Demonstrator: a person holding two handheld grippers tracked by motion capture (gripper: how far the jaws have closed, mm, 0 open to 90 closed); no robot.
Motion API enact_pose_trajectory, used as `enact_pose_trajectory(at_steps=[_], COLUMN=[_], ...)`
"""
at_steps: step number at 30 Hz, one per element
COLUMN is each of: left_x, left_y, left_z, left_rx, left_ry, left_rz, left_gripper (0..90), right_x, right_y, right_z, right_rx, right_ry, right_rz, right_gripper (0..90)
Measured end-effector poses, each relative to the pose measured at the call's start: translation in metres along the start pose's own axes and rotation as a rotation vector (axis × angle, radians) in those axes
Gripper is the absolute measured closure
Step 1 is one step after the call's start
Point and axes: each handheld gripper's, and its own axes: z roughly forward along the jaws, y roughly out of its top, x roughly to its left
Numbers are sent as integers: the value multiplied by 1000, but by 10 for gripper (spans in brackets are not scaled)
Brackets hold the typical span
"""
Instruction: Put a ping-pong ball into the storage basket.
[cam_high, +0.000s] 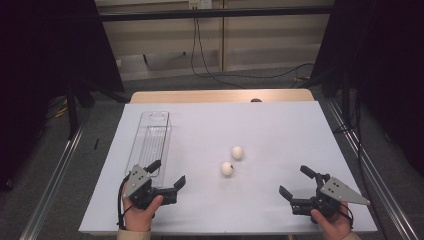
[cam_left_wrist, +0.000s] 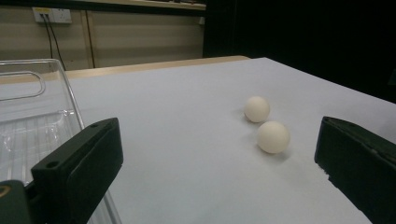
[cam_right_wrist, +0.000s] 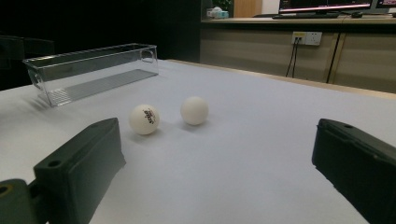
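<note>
Your left claw sat near the front left of the desk with its black jaws spread wide and nothing between them, your hand wrapped round its body under the grey three-cornered plate. In the left gripper view its right jaw was cut off by the frame edge. Your right claw was at the front right, jaws just as wide and empty; both its jaws ran out of the bottom of the right gripper view.

Just beside the left claw lay the long clear plastic box, ribbed along its floor, with a slot handle at its far end; its near end was partly hidden behind the claw in the high view.

Between the two claws, well apart from either, two small white matte balls rested on the pale desk. The nearer ball carried a small printed mark, too small to read, seen in the right gripper view. The farther ball looked plain. They sat close together, with a narrow gap showing in the high view.
</note>
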Motion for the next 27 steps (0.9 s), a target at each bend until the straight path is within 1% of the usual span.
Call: enact_pose_trajectory(at_steps=[3, 5, 7, 15, 18, 21, 24, 27], left_x=[-2, -3, -4, -9, -11, -13, -16, -19], left_y=[0, -1, -1, 1, 2, 3, 4, 4], left_z=[2, 4, 5, 10, 12, 14, 17, 20], left_rx=[2, 9, 8, 13, 8, 14, 18, 22], left_ry=[-8, -12, -12, -20, -26, -28, -29, -38], left_rz=[-2, 5, -2, 0, -8, -2, -7, 1], left_gripper=[11, 11, 11, 11, 11, 12, 12, 12], right_x=[0, 0, 0, 0, 0, 0, 0, 0], right_y=[0, 0, 0, 0, 0, 0, 0, 0], right_z=[0, 0, 0, 0, 0, 0, 0, -1], right_rx=[0, 0, -2, -2, -1, -1, -1, -1], right_ry=[1, 3, 4, 4, 5, 6, 6, 6], right_rz=[-1, 0, 2, 3, 4, 4, 6, 7], right_gripper=[14, 14, 14, 14, 15, 17, 17, 17])
